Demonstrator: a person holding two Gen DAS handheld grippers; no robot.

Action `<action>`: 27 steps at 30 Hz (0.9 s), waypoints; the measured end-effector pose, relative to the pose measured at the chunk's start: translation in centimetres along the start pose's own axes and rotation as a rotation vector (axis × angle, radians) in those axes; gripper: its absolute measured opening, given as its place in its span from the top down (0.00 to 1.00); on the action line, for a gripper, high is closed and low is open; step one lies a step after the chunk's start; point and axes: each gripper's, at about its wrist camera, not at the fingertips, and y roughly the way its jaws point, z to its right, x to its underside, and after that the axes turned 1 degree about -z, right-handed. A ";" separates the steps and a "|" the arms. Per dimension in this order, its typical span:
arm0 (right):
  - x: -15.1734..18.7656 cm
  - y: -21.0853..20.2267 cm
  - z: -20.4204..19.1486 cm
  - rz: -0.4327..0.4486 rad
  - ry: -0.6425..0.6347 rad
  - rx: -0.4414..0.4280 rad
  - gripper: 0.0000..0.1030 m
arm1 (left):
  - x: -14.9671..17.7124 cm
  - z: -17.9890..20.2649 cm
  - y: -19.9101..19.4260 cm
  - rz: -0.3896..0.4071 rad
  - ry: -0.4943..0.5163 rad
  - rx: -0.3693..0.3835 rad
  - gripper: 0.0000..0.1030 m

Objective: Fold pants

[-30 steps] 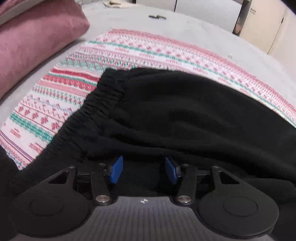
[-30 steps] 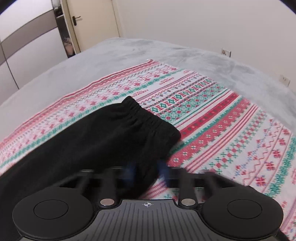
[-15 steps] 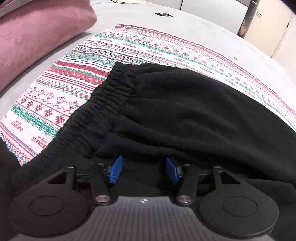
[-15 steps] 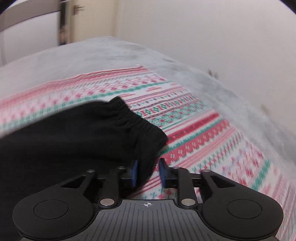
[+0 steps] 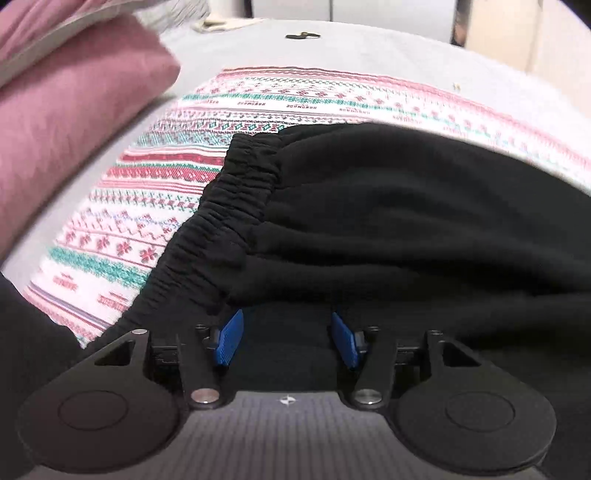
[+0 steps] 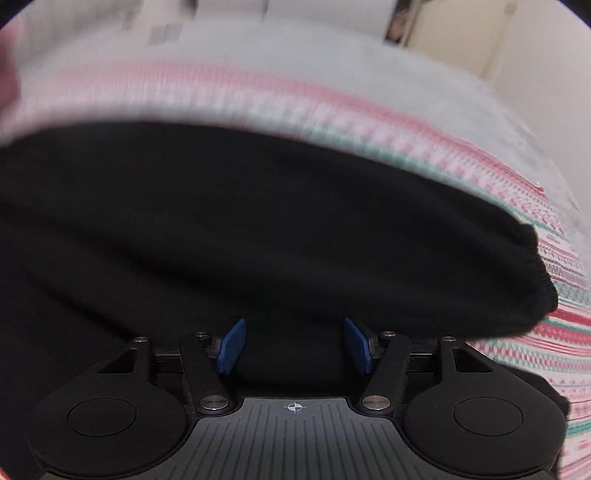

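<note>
Black pants (image 5: 388,206) lie on a patterned red, green and white blanket (image 5: 147,229). Their gathered elastic waistband (image 5: 236,199) runs from the centre of the left wrist view towards the lower left. My left gripper (image 5: 286,338) is open, its blue pads apart, low over the black fabric just behind the waistband. In the right wrist view the pants (image 6: 258,229) fill the middle, with an elastic cuff (image 6: 539,273) at the right. My right gripper (image 6: 293,345) is open over the black fabric. This view is blurred.
A pink pillow (image 5: 62,110) lies at the left on the grey bed cover (image 5: 332,51). A small dark object (image 5: 303,36) lies far back on the bed. Wardrobe doors and a cream wall (image 6: 535,74) stand behind the bed.
My right gripper was closed around the cuff edge half a second ago; it has opened and swung left, so the cuff now sits at the right. My left gripper has shifted slightly.
</note>
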 end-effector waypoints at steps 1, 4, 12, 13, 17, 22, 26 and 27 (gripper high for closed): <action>0.0 0.0 0.1 0.002 0.012 0.009 0.29 | 0.2 0.0 -0.1 0.006 -0.001 0.001 0.20; 0.1 -0.3 0.4 0.024 0.041 0.005 0.29 | 0.3 -0.2 -0.5 0.013 -0.009 0.006 0.20; -0.2 0.5 -1.1 0.102 0.053 0.007 0.53 | 0.5 0.1 -1.1 0.030 0.000 0.004 0.20; -0.9 0.7 -1.0 0.086 0.083 -0.027 0.76 | 0.5 0.1 -1.1 0.032 0.005 0.006 0.20; -1.8 0.3 -3.5 0.073 0.016 0.072 0.92 | 0.4 -0.2 -1.0 0.031 -0.009 0.015 0.21; -2.8 -1.3 -1.0 0.195 0.291 0.034 0.95 | 0.3 -0.4 -0.9 0.030 -0.026 0.025 0.21; -2.3 1.6 -3.4 0.096 0.171 0.113 0.82 | 0.2 -0.9 -1.0 0.029 -0.037 0.051 0.21; -2.2 1.5 -4.5 0.119 0.110 0.170 0.79 | 0.2 -1.1 -1.2 0.031 -0.051 0.063 0.20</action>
